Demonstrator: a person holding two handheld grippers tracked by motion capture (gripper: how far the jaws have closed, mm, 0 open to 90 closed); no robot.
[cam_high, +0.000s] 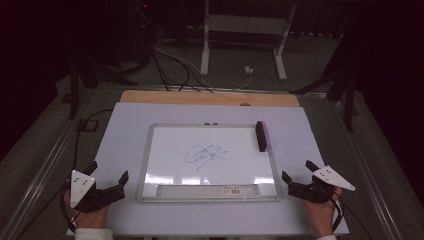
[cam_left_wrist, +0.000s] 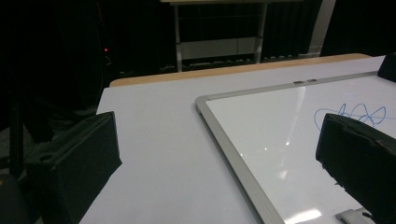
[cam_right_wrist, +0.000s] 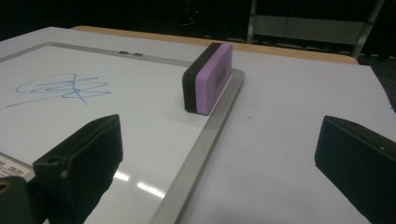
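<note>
Two grippers, left (cam_high: 106, 180) and right (cam_high: 297, 171), rest with fingers spread, empty, at the counter's near corners. I see the eraser (cam_high: 263, 135) upright on the whiteboard (cam_high: 150, 150) frame's right edge; an off-center pinch could topple it.

Whiteboard (cam_left_wrist: 289, 140) and eraser (cam_left_wrist: 388, 67) cut off at frame edge

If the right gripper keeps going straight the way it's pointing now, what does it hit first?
Probably the purple eraser, standing on edge by the whiteboard frame, slightly left of centre between the open right gripper jaws; depth is hard to judge.
</note>
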